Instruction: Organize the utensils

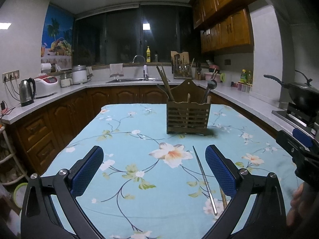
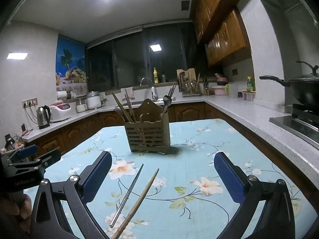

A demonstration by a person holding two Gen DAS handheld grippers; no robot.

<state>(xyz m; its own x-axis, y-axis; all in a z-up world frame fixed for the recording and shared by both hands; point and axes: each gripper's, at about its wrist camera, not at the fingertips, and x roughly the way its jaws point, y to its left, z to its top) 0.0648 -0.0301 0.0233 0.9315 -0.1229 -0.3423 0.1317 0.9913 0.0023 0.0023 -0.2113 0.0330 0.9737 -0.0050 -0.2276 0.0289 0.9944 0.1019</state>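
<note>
On floral tablecloth (image 2: pixel 199 139), metal chopstick (image 2: pixel 127 194) – wooden chopstick (image 2: pixel 139 201) clearest from right wrist, both fingers open

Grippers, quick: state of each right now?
Left claw: open, holding nothing.
Right claw: open, holding nothing.

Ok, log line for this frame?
left gripper open | right gripper open | metal chopstick, wooden chopstick on tablecloth | holder upright

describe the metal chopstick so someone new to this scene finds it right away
Start at the floral blue tablecloth, then the slatted wooden utensil holder standing on it. Nearer the camera two sticks lie loose on the cloth. The metal chopstick is the thin, shiny silver one, left of the thicker brown wooden chopstick.
</note>
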